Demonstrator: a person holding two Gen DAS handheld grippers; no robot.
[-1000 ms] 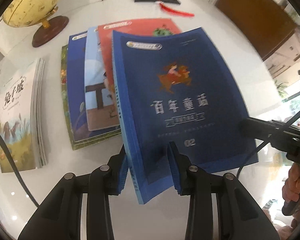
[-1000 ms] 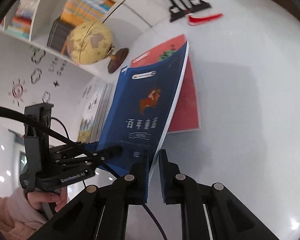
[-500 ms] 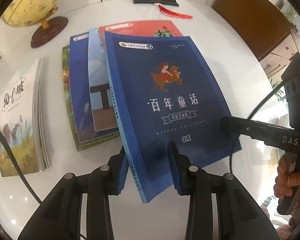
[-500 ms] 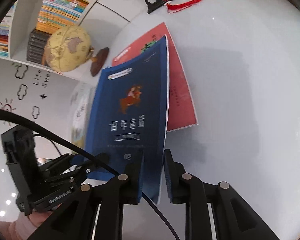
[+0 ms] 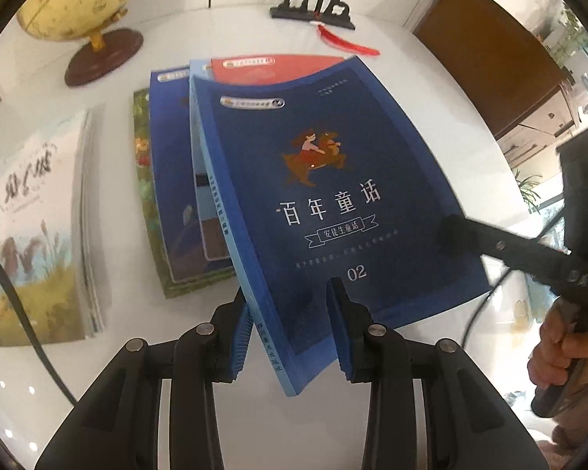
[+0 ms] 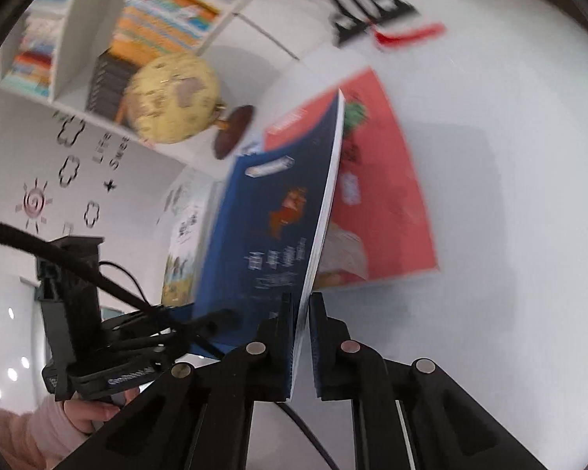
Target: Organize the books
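A dark blue book (image 5: 333,180) with white Chinese lettering and "02" hangs tilted over a fanned stack of books. My left gripper (image 5: 290,333) is shut on its near spine corner, one pad under it and one on the cover. My right gripper (image 6: 302,337) has the book's (image 6: 270,235) white page edge between its pads, and its jaws are closing on it. In the left wrist view a right finger (image 5: 470,239) lies on the cover's right edge. Below, the red book (image 6: 380,203) lies flat. The left gripper (image 6: 200,325) shows at the lower left.
The stack holds a red book (image 5: 262,68), a blue one (image 5: 168,180) and a green one (image 5: 145,180). White picture books (image 5: 35,227) lie to the left. A globe (image 5: 78,4) and a black stand with red tassel (image 5: 317,4) stand behind. Bookshelf (image 6: 156,19) beyond.
The blue book has shifted left over the stack and now hides most of the red cover. The right jaws stood wider half a second ago and have closed onto the page edge again.
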